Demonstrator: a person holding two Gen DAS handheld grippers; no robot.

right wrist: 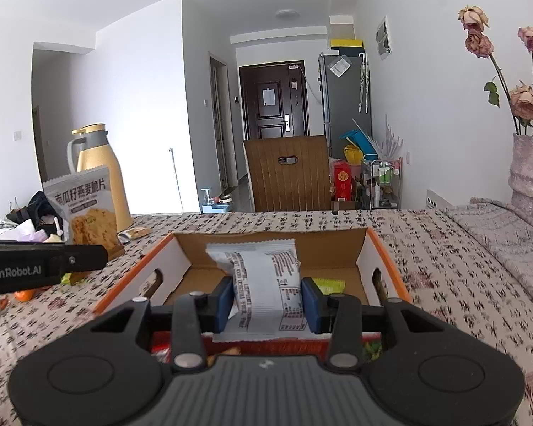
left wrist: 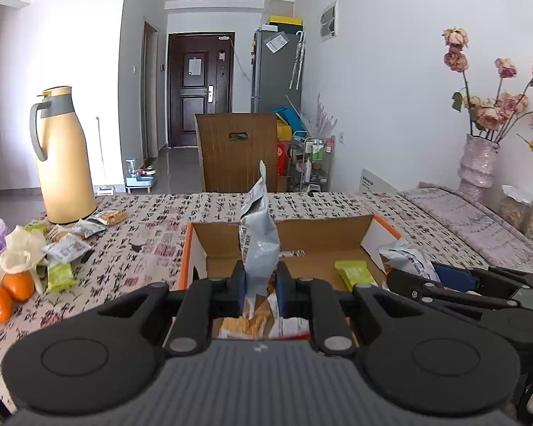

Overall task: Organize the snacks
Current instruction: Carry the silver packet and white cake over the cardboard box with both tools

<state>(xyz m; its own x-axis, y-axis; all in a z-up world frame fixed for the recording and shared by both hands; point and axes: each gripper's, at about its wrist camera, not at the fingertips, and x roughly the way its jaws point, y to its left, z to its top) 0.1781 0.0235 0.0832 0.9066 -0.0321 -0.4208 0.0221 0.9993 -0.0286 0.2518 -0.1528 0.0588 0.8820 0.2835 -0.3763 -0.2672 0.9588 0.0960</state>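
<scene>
2 grippers hold snacks over the cardboard box (left wrist: 195, 248) on the patterned table (left wrist: 142, 220): left gripper (left wrist: 260, 285) pinches a grey packet (left wrist: 259, 241) edge-on; right gripper (right wrist: 268, 300) clamps a white packet (right wrist: 263, 277).

Both wrist cameras are looking forward, slightly down, close over the cardboard box (left wrist: 195, 248), sharing table (right wrist: 444, 266) and door (left wrist: 199, 88).

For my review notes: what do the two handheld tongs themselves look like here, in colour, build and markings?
Both match: the left tongs and right tongs have matte black linkage arms with silver pivot pins, two round black discs on a ribbed grey body, and blue pads on the fingers. Seen from the right wrist view, the left unit's black side reads "GenRobot.AI" in white. No cables, sleeves or hands show.
</scene>
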